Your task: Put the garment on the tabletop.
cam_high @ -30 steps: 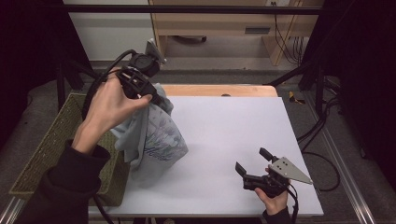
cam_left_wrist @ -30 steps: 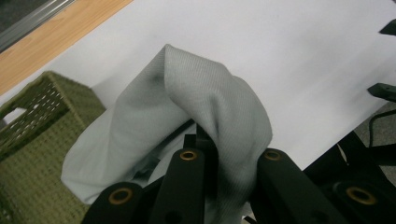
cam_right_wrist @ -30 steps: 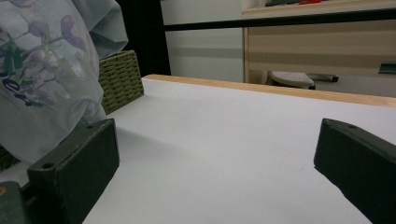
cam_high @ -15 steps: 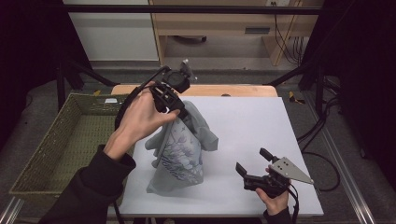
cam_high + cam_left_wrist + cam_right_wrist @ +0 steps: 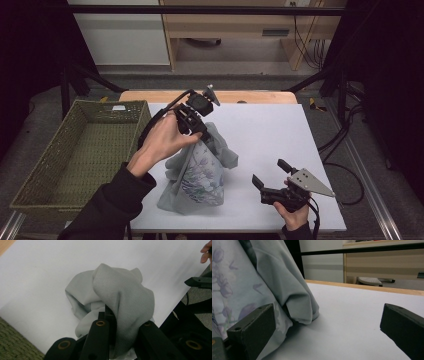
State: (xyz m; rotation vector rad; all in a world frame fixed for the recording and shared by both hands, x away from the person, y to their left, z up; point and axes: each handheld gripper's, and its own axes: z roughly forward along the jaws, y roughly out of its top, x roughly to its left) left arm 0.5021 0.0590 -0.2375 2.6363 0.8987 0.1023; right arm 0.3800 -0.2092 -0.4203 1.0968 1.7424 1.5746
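A grey garment with a pale floral print [image 5: 200,172] hangs from my left gripper [image 5: 196,125], which is shut on its top edge above the white table. The cloth's lower part rests bunched on the table [image 5: 265,130]. In the left gripper view the grey cloth [image 5: 120,295] drapes over and between the black jaws. My right gripper [image 5: 272,180] rests low near the table's front right, open, with nothing between its fingers [image 5: 252,327]. In the right gripper view the garment [image 5: 274,282] stands just left of the open jaws.
A green woven basket [image 5: 55,165] stands off the table's left side. A wooden strip [image 5: 250,96] runs along the table's far edge. Black frame poles and cables stand at the right.
My left gripper has carried the garment from over the basket rightward onto the middle of the table. The right gripper has stayed in place.
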